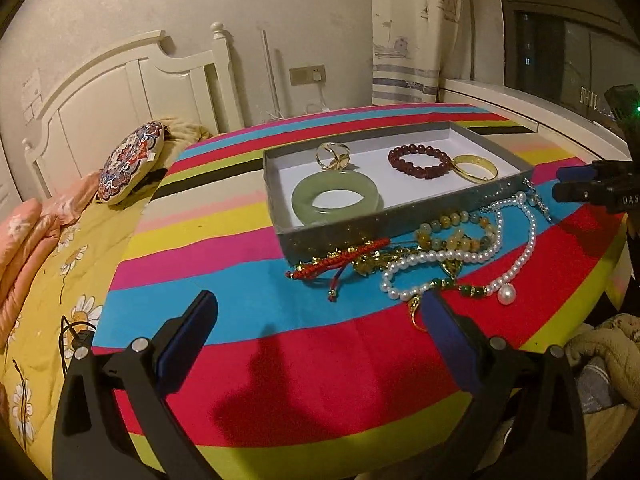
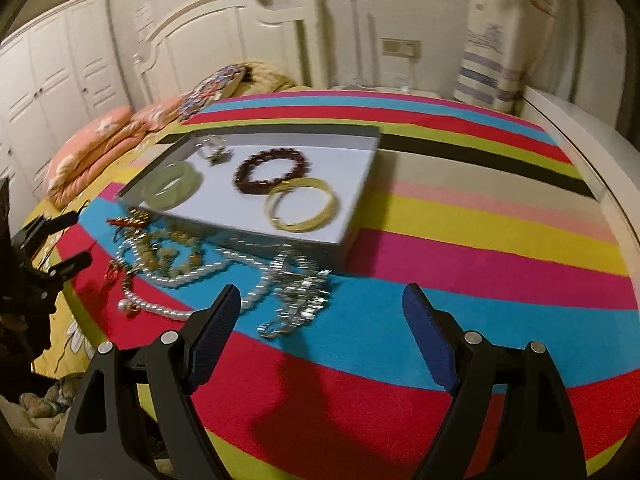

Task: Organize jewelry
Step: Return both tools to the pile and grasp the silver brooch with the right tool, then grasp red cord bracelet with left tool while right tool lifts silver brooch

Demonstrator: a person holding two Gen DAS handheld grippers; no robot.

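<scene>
A round desk draped in bright stripes carries a shallow grey tray and, along the tray's near wall, a tangle of loose jewelry. Inside the tray lie a green jade bangle, a gold ring piece, a dark red bead bracelet and a gold bangle.

Outside it, a pearl necklace, a yellow-green bead strand and a red cord bracelet overlap — their ends cannot be traced apart. A bed with a patterned cushion stands at nine o'clock; a curtain hangs at one o'clock.

The left hand-held gripper hangs with jaws wide apart and empty, the heap at one o'clock of it, its right finger overlapping a green-beaded gold piece.

The right hand-held gripper is likewise spread and empty; a silver chain, smeared by blur, lies just ahead at eleven o'clock. Both grippers are cut off at the frame's bottom.
</scene>
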